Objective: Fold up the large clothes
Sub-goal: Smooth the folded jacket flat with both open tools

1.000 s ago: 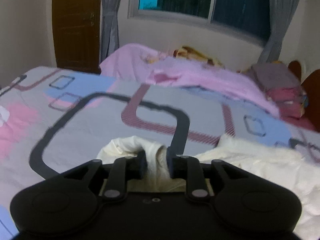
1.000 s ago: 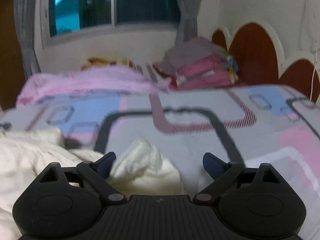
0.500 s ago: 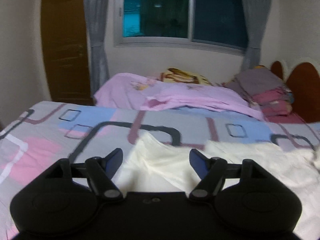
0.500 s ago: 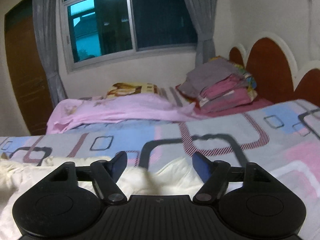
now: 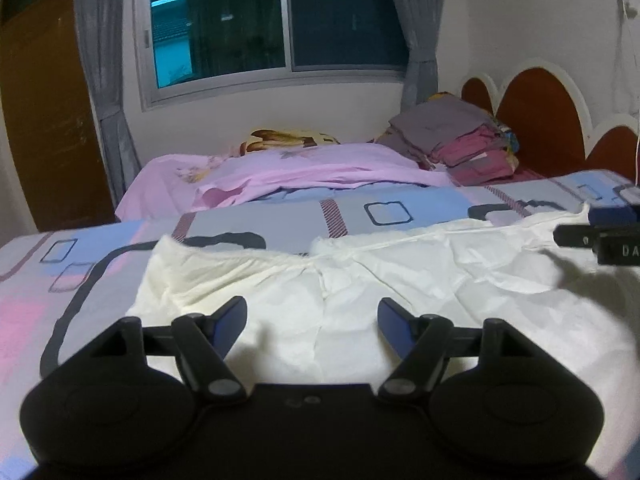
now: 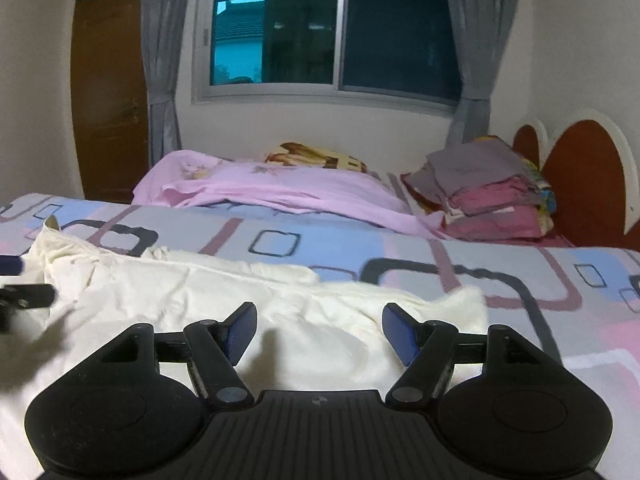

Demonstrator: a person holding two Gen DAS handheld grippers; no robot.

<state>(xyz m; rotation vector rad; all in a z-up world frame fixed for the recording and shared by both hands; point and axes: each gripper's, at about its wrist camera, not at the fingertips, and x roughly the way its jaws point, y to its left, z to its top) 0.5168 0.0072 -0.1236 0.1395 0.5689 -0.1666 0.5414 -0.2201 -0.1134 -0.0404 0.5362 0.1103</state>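
a second ago the left gripper point(image 5: 312, 326) was pinching a bunch of the cream garment point(image 5: 360, 280); now both it and the right gripper point(image 6: 319, 334) are hanging released and empty, while the garment is lying spread on the bed point(image 6: 400, 248), likely one fold placed.

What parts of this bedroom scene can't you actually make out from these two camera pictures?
- Cream garment: its near part is hidden behind the left tongs in the left view and the right tongs in the right view.
- Patterned item behind the pink sheet: mostly covered, so what it is stays unclear.
- Lettering at the left view's right edge: cut off.
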